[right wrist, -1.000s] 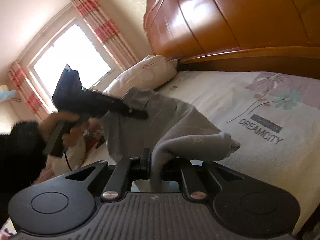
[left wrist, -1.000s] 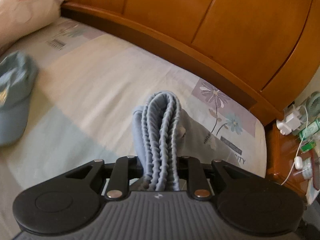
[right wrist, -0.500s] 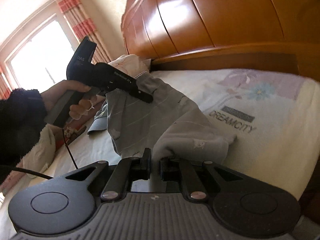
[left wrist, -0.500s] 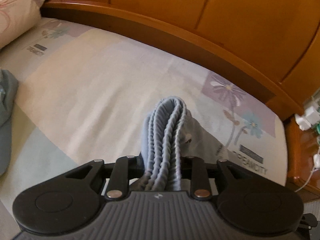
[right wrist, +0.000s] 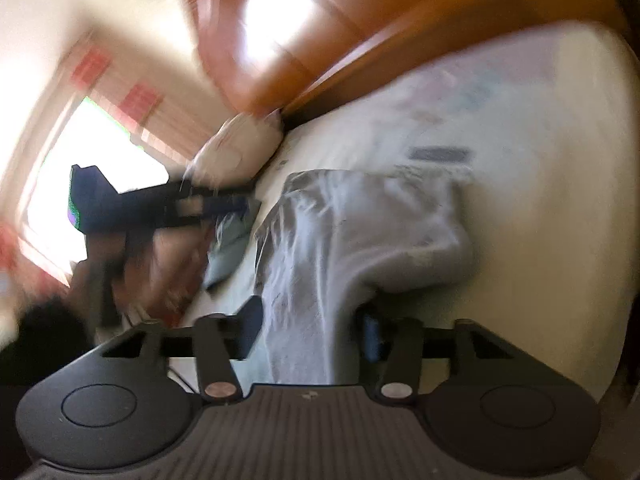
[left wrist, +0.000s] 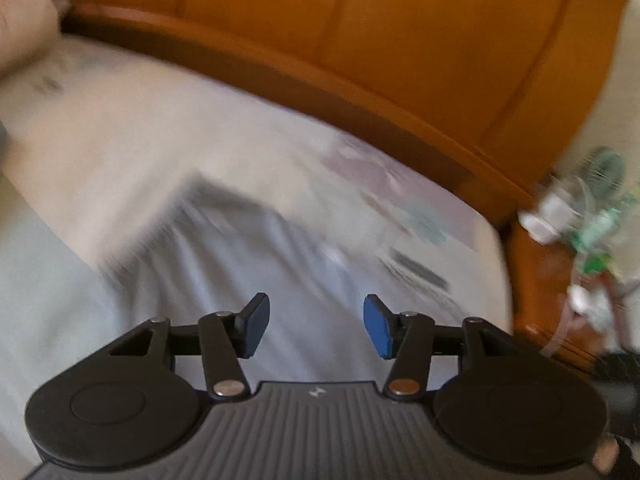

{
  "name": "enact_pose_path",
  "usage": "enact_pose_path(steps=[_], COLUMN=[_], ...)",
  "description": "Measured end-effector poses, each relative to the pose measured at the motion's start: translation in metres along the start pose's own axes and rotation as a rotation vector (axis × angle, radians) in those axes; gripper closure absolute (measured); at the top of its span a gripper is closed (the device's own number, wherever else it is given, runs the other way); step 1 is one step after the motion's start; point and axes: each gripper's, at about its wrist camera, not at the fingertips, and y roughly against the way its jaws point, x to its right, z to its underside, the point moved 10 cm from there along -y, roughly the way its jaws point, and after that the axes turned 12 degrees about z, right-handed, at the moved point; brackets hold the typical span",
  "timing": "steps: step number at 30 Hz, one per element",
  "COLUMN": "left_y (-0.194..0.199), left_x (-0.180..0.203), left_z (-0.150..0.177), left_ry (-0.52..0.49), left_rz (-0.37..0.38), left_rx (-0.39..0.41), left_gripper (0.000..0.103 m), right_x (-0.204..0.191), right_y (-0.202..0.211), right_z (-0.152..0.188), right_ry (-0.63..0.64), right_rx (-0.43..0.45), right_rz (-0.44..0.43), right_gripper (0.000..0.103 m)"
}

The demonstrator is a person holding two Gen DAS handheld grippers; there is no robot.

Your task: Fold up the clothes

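Note:
The grey garment (left wrist: 240, 248) lies spread on the bed sheet, blurred by motion. My left gripper (left wrist: 315, 326) hovers just above it. Its jaws are opening, the blue pads (left wrist: 252, 326) stand well apart, and nothing is pinched between them. In the right wrist view the same garment (right wrist: 360, 232) lies folded over on the bed, and a strip of it runs back between the fingers of my right gripper (right wrist: 310, 330). Those jaws are opening too, and the pads stand clear of the cloth. The left gripper's black body (right wrist: 120, 204) shows at the left, held by a hand.
An orange wooden headboard (left wrist: 360, 60) runs along the far side of the bed. A pillow (right wrist: 240, 148) lies at the head end, with a blue-grey cap (right wrist: 228, 252) below it. A wooden nightstand (left wrist: 560, 280) with cables and small items stands at the right. A bright window (right wrist: 80, 160) is on the left.
Both grippers were shut on the grey garment and have spread their jaws, letting it drop onto the bed. Both hands have come down, and the right wrist view has rolled.

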Motion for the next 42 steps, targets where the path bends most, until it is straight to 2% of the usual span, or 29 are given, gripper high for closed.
enact_pose_path(steps=[2, 3, 5, 7, 9, 10, 11, 12, 13, 15, 18, 20, 22, 25, 27, 30, 33, 35, 39, 41, 42], left_y=[-0.014, -0.018, -0.017, -0.012, -0.010, -0.010, -0.009, -0.008, -0.007, -0.005, -0.002, 0.000, 0.004, 0.013, 0.015, 0.007, 0.002, 0.003, 0.007, 0.005, 0.004], left_x=[0.000, -0.003, -0.008, -0.014, -0.018, -0.019, -0.017, -0.016, -0.014, -0.009, -0.006, -0.006, -0.006, 0.002, 0.007, 0.000, -0.014, -0.026, -0.038, -0.038, -0.037], left_z=[0.024, 0.034, 0.038, 0.039, 0.040, 0.041, 0.042, 0.043, 0.044, 0.048, 0.057, 0.061, 0.061, 0.051, 0.040, 0.034, 0.035, 0.043, 0.051, 0.050, 0.050], left_ry=[0.061, 0.086, 0.095, 0.152, 0.184, 0.192, 0.187, 0.182, 0.177, 0.140, 0.081, 0.072, 0.066, 0.009, -0.015, 0.029, 0.066, 0.089, 0.114, 0.114, 0.111], left_rz=[0.047, 0.062, 0.090, 0.133, 0.157, 0.165, 0.162, 0.160, 0.157, 0.141, 0.108, 0.103, 0.089, 0.060, 0.066, 0.064, 0.041, 0.024, 0.015, 0.012, 0.014], left_rx=[-0.017, -0.022, 0.024, 0.040, 0.047, 0.048, 0.046, 0.043, 0.040, 0.026, -0.007, -0.023, -0.036, -0.008, 0.030, 0.056, 0.064, 0.061, 0.053, 0.049, 0.049], left_gripper=[0.051, 0.051, 0.050, 0.049, 0.049, 0.049, 0.049, 0.049, 0.049, 0.048, 0.044, 0.044, 0.044, 0.045, 0.043, 0.043, 0.043, 0.042, 0.041, 0.038, 0.034], right_x=[0.018, 0.027, 0.038, 0.046, 0.049, 0.050, 0.052, 0.053, 0.054, 0.049, 0.036, 0.044, 0.049, 0.041, 0.019, -0.014, -0.013, 0.003, 0.002, 0.002, 0.006], right_y=[0.001, -0.001, -0.004, -0.006, -0.008, -0.010, -0.013, -0.016, -0.019, -0.015, 0.002, 0.008, 0.014, 0.030, 0.032, 0.008, -0.031, -0.049, -0.023, -0.011, -0.005], right_z=[-0.006, -0.009, -0.016, -0.026, -0.035, -0.039, -0.043, -0.045, -0.047, -0.049, -0.047, -0.042, -0.042, -0.054, -0.063, -0.064, -0.051, -0.040, -0.025, -0.039, -0.049], right_ry=[-0.137, -0.197, -0.297, -0.375, -0.405, -0.399, -0.367, -0.321, -0.274, -0.203, -0.015, 0.040, 0.051, 0.103, 0.214, 0.385, 0.461, 0.473, 0.415, 0.388, 0.358], right_rx=[-0.016, -0.026, -0.019, 0.021, 0.072, 0.098, 0.123, 0.136, 0.144, 0.176, 0.257, 0.255, 0.261, 0.318, 0.360, 0.305, 0.228, 0.150, 0.046, 0.075, 0.102], right_rz=[-0.017, -0.019, -0.034, -0.042, -0.002, 0.032, 0.094, 0.148, 0.195, 0.217, 0.287, 0.359, 0.383, 0.419, 0.400, 0.339, 0.351, 0.385, 0.259, 0.251, 0.257], right_gripper=[0.032, 0.032, 0.032, 0.033, 0.035, 0.040, 0.060, 0.084, 0.086, 0.086, 0.086, 0.085, 0.085, 0.080, 0.079, 0.079, 0.079, 0.079, 0.079, 0.078, 0.074])
